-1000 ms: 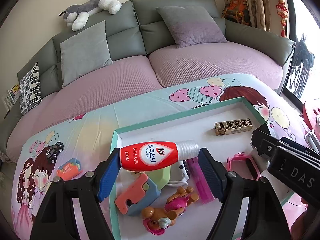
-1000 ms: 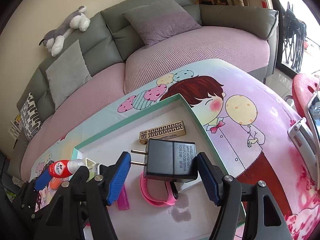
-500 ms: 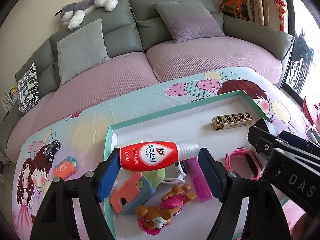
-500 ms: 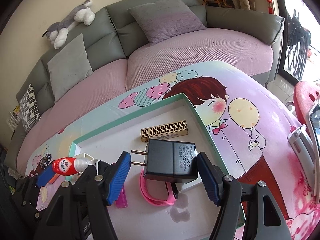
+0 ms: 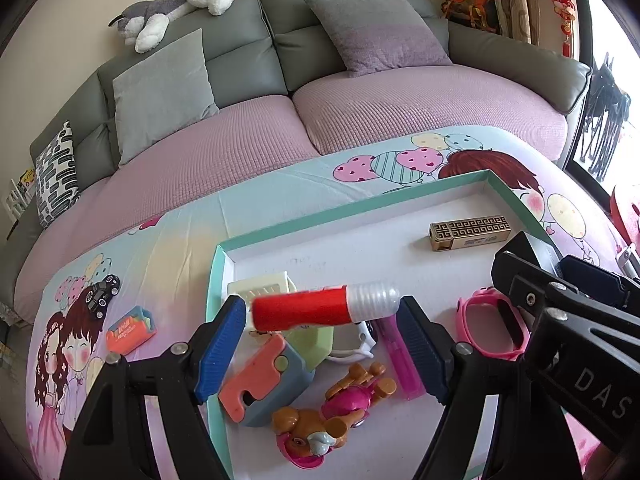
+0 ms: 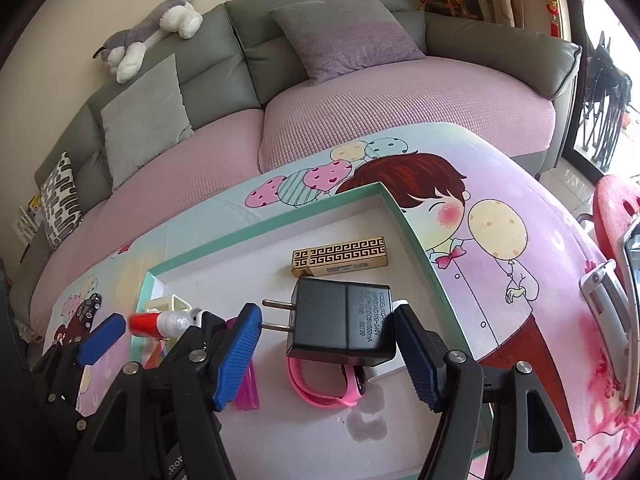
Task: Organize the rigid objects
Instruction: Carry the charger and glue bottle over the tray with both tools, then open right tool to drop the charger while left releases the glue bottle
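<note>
Both grippers over tray [image 5: 280, 228]: left [image 5: 322, 330] has jaws wide, red bottle [image 5: 326, 308] loose between them; right [image 6: 328, 354] clamps charger [image 6: 340, 324].

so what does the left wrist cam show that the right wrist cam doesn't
Only the left wrist view shows the toy dog figure, the orange and blue block in the tray, and the small orange item out on the tablecloth.

Only the right wrist view shows the black charger between the right claw's fingers, its prongs pointing left.

Both show the red bottle at the left claw, the gold patterned box, the pink watch band, the teal-rimmed tray and the sofa.
</note>
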A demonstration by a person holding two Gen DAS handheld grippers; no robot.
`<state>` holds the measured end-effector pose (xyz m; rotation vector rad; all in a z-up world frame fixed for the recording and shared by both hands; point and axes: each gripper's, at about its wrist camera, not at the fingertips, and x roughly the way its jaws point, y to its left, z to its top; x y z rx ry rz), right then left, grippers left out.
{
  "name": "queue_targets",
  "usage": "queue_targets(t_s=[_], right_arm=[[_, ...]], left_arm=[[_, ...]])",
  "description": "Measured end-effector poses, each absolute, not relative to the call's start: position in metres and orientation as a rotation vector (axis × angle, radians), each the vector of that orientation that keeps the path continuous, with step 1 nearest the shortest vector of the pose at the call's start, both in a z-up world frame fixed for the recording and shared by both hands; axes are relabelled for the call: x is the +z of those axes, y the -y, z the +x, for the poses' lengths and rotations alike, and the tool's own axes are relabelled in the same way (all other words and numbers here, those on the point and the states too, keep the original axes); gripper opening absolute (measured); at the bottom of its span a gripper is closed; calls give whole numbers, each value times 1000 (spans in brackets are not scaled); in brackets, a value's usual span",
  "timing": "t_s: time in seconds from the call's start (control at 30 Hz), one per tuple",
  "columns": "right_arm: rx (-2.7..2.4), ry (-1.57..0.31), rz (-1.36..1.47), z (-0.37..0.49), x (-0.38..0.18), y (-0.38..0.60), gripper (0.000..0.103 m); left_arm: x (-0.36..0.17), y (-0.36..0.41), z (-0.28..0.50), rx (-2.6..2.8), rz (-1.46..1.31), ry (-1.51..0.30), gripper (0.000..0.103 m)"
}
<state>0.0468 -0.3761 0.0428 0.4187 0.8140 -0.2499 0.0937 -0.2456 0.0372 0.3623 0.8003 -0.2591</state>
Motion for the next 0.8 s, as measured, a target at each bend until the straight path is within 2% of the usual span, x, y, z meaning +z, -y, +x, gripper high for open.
queue_targets(t_s=[0.47, 0.8], right_arm=[[-242, -828, 379, 50, 43, 369, 72], [-229, -851, 355, 54, 39, 365, 72]], left_arm=[[43, 225, 102, -120, 377, -808, 80], [49, 185, 115, 47, 271, -818, 80]])
